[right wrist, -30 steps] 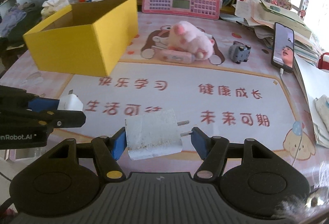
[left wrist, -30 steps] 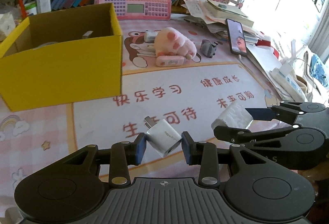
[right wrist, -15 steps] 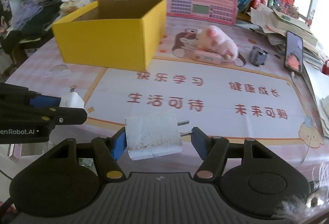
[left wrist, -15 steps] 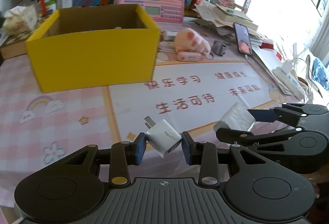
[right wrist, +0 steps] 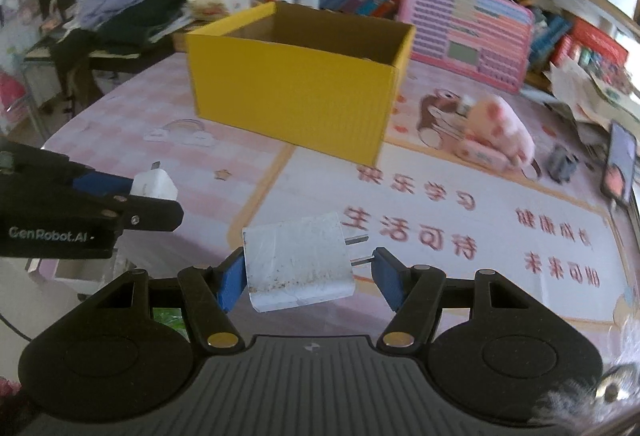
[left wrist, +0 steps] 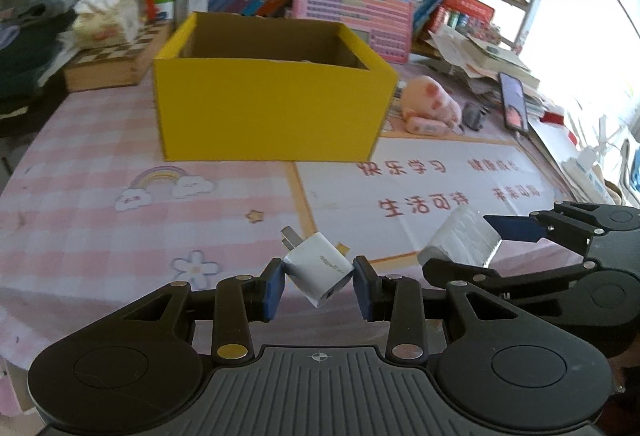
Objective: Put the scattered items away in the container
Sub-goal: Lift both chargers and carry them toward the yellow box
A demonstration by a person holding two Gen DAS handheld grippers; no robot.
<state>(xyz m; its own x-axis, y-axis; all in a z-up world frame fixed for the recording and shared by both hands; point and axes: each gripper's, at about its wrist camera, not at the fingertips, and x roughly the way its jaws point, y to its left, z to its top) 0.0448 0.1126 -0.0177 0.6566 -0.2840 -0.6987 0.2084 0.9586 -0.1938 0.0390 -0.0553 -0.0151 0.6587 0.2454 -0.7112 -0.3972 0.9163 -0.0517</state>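
Up front in the left wrist view, the left tongs point(left wrist: 319, 286) were pinching a small white charger point(left wrist: 318, 269) between the blue pads, tilted, prongs pointing up-left, held above the desk point(left wrist: 80, 195). The right tongs point(left wrist: 460, 248) showed at the right edge, side-on, clamped on a larger white adapter point(left wrist: 460, 240). Beyond both, a yellow cardboard box point(left wrist: 272, 115) sat open-topped on the pink checked desk cover, well apart from either held item; its inside was mostly hidden by the near wall. Right of the box lay a pink plush toy point(left wrist: 430, 99), a small grey object point(left wrist: 474, 115) just beside it, and a phone point(left wrist: 514, 101) further right near stacked papers. A pink keyboard toy point(left wrist: 356, 11) leaned against the books behind the box. Moving to the right wrist view, the right tongs point(right wrist: 308, 278) gripped the larger white adapter point(right wrist: 298, 266): left pad on its flat end, right pad at the prong tips, prongs pointing right. The adapter's face looked scuffed and speckled. The left tongs point(right wrist: 154, 195) came in from the left edge with the small white charger point(right wrist: 154, 185) in them, prong up. The yellow cardboard box point(right wrist: 296, 95) stood ahead, centre frame, near corner toward the camera, apart from both tongs. The pink plush toy point(right wrist: 500, 127), small grey object point(right wrist: 562, 163) and phone point(right wrist: 620, 167) lined the right side; the pink keyboard toy point(right wrist: 468, 31) sat behind. Background was motion-blurred.
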